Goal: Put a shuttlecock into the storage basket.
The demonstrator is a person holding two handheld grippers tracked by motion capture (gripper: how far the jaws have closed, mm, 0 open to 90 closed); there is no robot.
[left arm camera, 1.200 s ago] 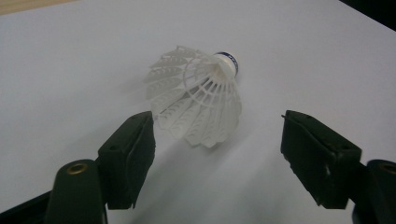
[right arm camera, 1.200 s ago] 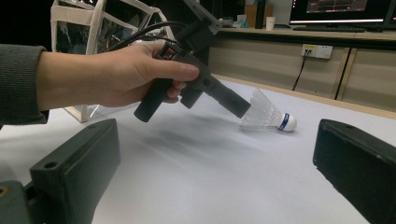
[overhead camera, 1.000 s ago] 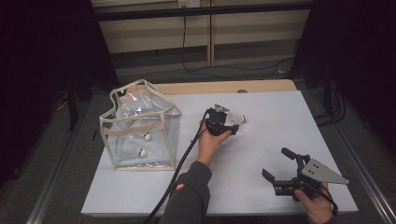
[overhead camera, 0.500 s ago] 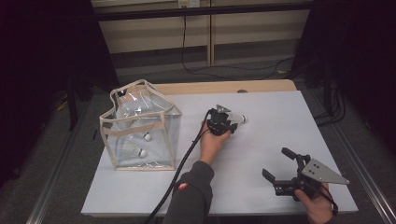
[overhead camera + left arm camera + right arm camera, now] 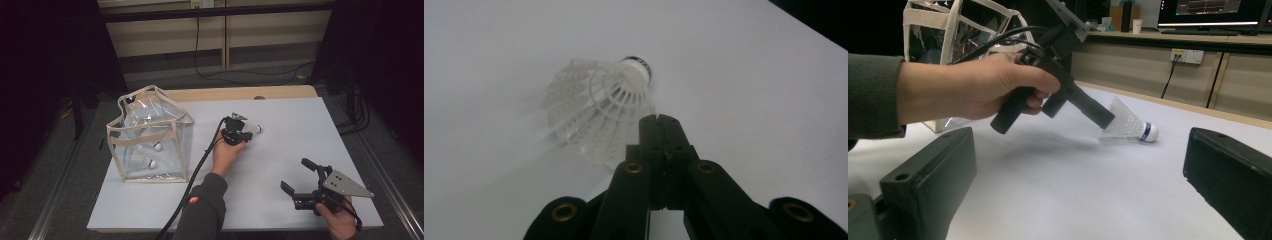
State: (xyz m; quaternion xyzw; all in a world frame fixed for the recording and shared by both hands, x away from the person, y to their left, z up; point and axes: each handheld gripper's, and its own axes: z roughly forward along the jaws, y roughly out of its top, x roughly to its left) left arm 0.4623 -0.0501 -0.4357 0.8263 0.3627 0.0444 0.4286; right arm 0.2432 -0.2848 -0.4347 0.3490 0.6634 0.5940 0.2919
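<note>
We pinch a shuttlecock right of the clear bag

Our left gripper point(image 5: 658, 120) has just closed, jaws pinching the skirt of the shuttlecock point(image 5: 599, 112) on the table point(image 5: 300, 125), well right of the bag point(image 5: 150, 137); our right gripper point(image 5: 300, 182) stays spread, farther right.

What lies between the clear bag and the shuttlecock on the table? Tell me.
In the high view, the left hand-held gripper and its hand lie between bag and shuttlecock.

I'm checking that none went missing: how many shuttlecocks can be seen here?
3. One shuttlecock on the table, its skirt at the tips of the left hand-held gripper; two inside the clear bag: upper shuttlecock and lower shuttlecock. Bag glare may hide more.
</note>
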